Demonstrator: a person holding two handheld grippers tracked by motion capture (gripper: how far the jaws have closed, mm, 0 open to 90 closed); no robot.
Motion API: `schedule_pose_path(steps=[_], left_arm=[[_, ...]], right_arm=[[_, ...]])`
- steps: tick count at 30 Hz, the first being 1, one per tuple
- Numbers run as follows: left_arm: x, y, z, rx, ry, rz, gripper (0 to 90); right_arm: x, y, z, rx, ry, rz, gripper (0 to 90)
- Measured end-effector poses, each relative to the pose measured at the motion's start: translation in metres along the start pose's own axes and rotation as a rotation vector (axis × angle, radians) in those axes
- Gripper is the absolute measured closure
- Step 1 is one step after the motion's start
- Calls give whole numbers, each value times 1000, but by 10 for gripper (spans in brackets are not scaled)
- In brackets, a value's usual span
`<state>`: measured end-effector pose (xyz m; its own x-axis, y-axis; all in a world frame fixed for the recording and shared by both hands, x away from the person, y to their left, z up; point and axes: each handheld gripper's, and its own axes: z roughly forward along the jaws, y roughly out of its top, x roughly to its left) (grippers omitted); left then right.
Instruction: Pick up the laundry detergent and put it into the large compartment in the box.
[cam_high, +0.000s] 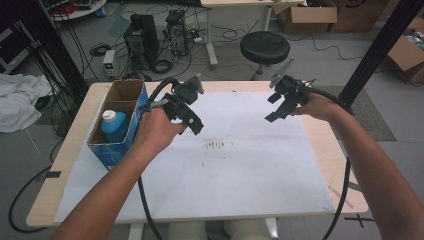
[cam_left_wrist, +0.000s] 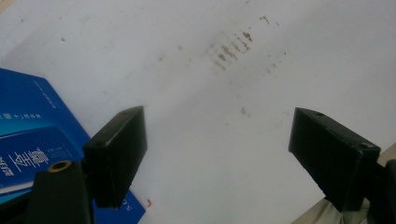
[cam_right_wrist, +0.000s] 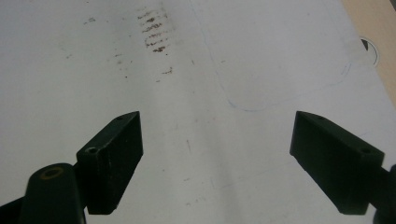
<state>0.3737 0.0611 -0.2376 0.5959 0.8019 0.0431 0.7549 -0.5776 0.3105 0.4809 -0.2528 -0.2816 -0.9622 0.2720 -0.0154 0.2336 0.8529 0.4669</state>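
Two hand-held grippers, left (cam_high: 192, 120) and right (cam_high: 278, 107), hung wide open, holding nothing. One box (cam_high: 117, 145) held one bottle (cam_high: 114, 125) on the worktop (cam_high: 320, 145).

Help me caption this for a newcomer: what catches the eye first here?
First, the two black grippers held over the white sheet: the left gripper beside the blue box, the right gripper toward the far right, both with jaws wide apart. Next, the blue bottle with its white cap standing in the box at the table's left edge, and the brown smudges mid-sheet.
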Motion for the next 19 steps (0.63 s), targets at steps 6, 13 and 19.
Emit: schedule_pose_path(steps=[6,13,19], left_arm=[[2,-1,0,1,-2,-4,204],[2,0,1,3,-3,-6,205],[3,0,1,1,-4,-8,205]], right_arm=[[0,1,1,0,2,0,169],[1,1,1,-1,4,-4,169],[1,1,0,-1,3,-3,168]])
